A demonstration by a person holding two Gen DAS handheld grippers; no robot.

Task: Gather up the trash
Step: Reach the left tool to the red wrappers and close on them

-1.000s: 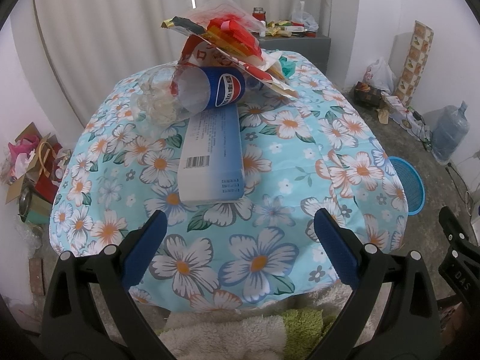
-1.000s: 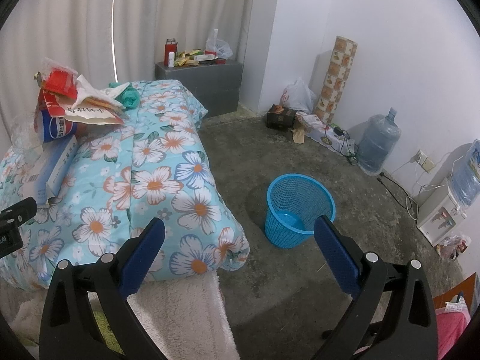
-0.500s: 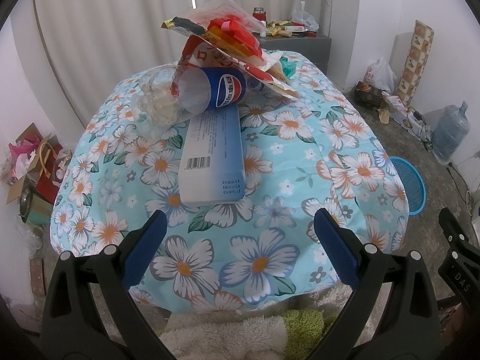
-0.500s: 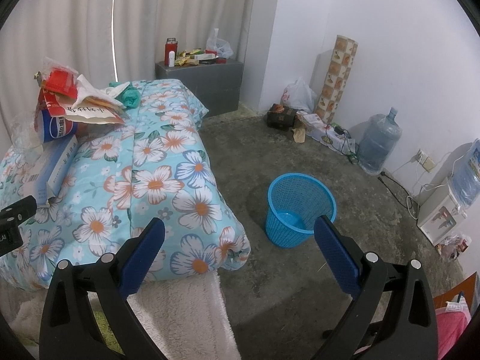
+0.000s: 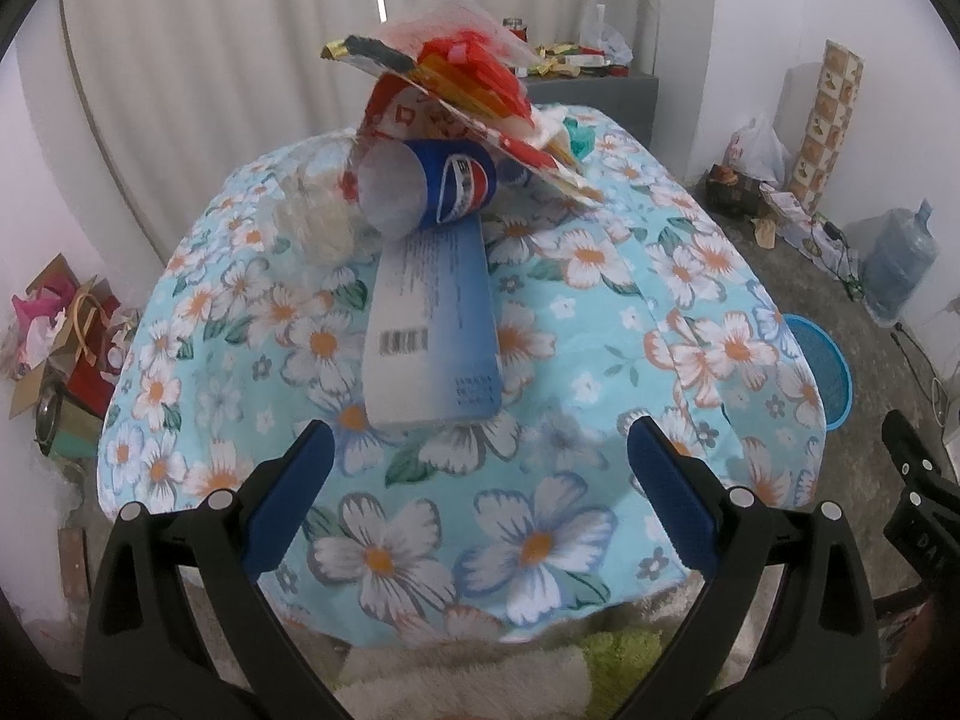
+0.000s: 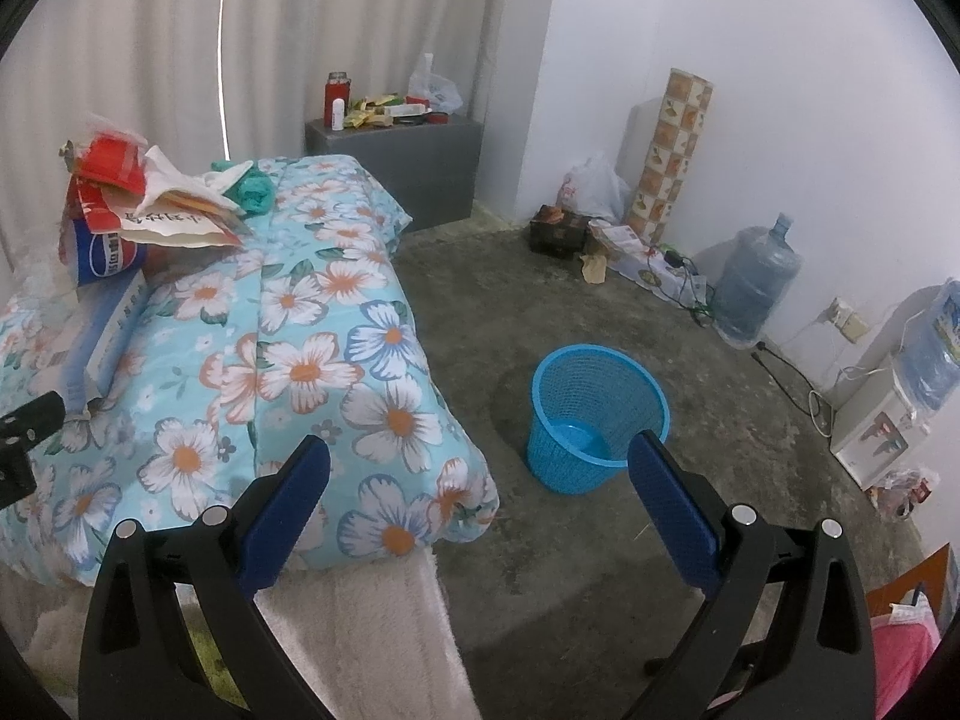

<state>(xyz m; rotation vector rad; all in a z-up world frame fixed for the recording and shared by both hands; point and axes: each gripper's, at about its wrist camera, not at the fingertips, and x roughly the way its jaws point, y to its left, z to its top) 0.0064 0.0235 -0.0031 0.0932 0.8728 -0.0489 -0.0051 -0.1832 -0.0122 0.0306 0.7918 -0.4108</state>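
Trash is piled on a floral bedspread (image 5: 600,312): a long white-and-blue box (image 5: 432,330), a blue Pepsi cup (image 5: 426,189) lying on its side, a crumpled clear plastic bag (image 5: 318,216), and red and white wrappers (image 5: 474,90) on top. My left gripper (image 5: 474,480) is open, hovering just short of the box's near end, holding nothing. In the right wrist view the same pile (image 6: 132,204) sits at the far left, and a blue mesh waste basket (image 6: 597,417) stands on the floor. My right gripper (image 6: 477,498) is open and empty, beside the bed's corner.
A grey cabinet (image 6: 396,162) with clutter stands beyond the bed. Water bottles (image 6: 756,282), a patterned column (image 6: 669,150), bags and cables line the right wall. A white fleece rug (image 6: 372,642) lies at the bed's foot. Boxes and bags (image 5: 60,348) sit left of the bed.
The left gripper has edged slightly forward toward the box, so the pile looks a little larger. The right view has barely shifted.
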